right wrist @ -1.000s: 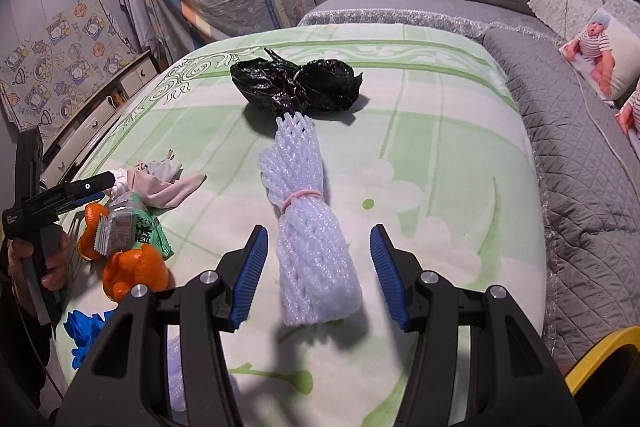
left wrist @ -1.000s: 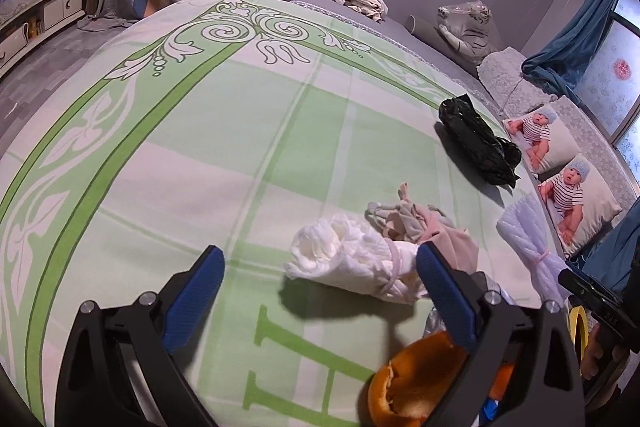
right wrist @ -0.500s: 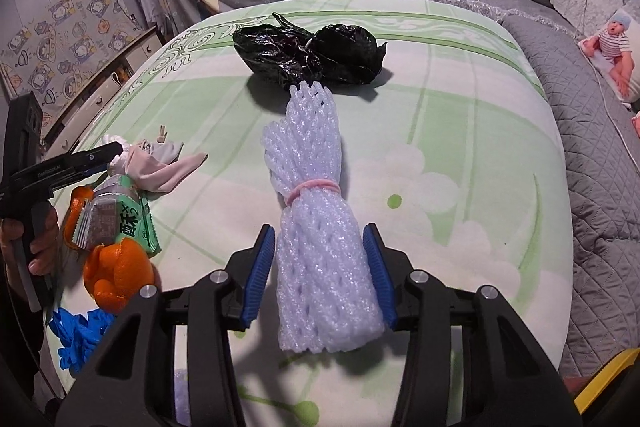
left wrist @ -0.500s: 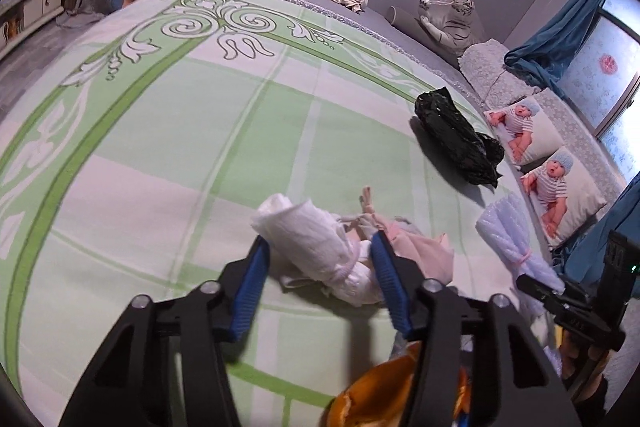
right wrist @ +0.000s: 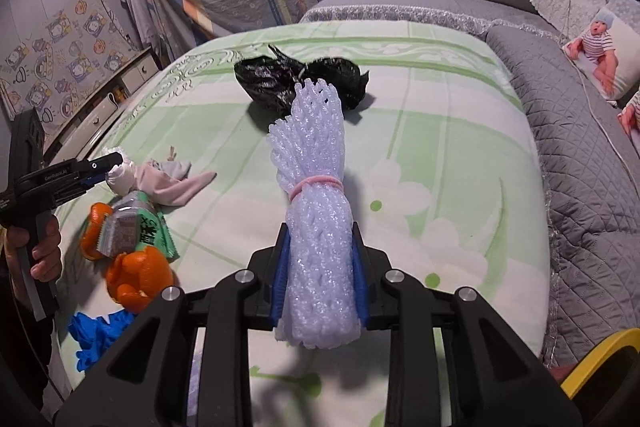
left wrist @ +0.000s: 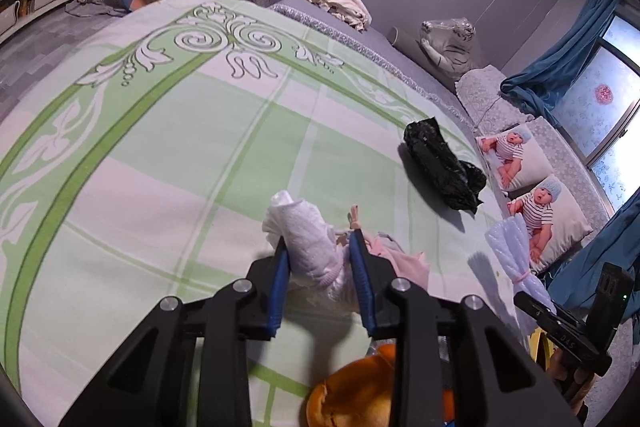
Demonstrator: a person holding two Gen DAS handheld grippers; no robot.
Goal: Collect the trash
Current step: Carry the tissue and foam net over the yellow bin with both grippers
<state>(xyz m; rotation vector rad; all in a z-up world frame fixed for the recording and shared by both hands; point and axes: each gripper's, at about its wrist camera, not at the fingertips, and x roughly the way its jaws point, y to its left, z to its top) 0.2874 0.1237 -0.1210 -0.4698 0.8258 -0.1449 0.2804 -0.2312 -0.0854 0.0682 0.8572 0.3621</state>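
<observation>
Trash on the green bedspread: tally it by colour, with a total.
White: 2, the tissue wad and the foam net bundle
Black: 1, the plastic bag
Orange: 2, the peels
Green: 1, the wrapper
Blue: 1, the glove
Pink: 1, the cloth
Total: 8

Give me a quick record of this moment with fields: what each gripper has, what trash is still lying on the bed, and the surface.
left gripper: shut on white tissue wad
right gripper: shut on foam net bundle, tied with a pink band
loose on bed: black plastic bag, orange peel, green wrapper, blue glove, pink cloth
surface: green-and-white blanket
</observation>
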